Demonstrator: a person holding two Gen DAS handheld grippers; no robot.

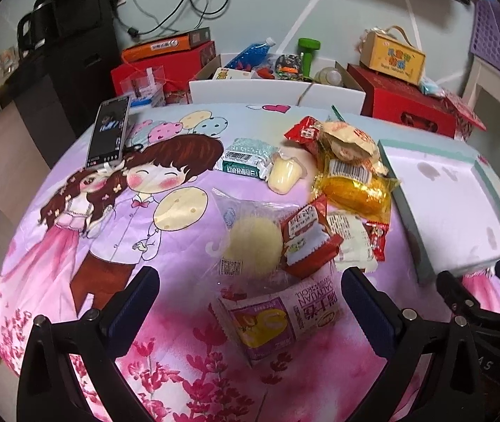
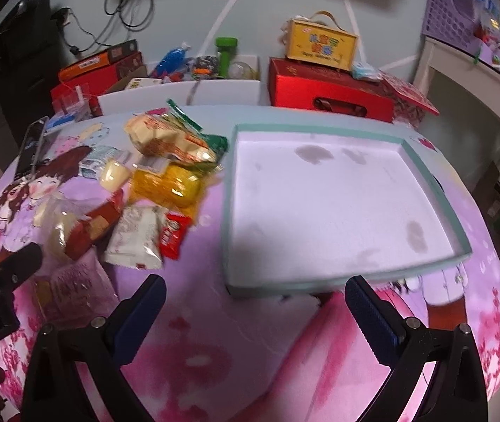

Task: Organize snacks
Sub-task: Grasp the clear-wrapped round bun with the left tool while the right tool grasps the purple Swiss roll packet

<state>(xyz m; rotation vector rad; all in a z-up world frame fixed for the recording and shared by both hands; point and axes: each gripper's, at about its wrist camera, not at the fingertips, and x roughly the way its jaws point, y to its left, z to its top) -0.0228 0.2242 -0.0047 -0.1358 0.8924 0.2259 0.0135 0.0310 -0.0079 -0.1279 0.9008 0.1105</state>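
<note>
Phone [image 1: 108, 133] propped at 10 o'clock on cartoon-print cloth [image 1: 74, 232]. Left gripper [image 1: 250, 288] at 6 o'clock, jaws spread wide, holding nothing, hovering over purple roll pack [image 1: 267, 320]. Snack pile just beyond at 12 to 1 o'clock: clear-wrapped round cake [image 1: 250, 242], red packet [image 1: 307, 242], yellow packet [image 1: 355, 190]. Shallow teal-rimmed tray [image 2: 425, 179] at 3 o'clock of pile, no snacks inside. Right gripper [image 2: 255, 302] at near tray edge, jaws spread, holding nothing.

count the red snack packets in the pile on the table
3: one at the far end, one mid-pile beside the round cake, one small at the tray side. Others may be hidden underneath.
</note>
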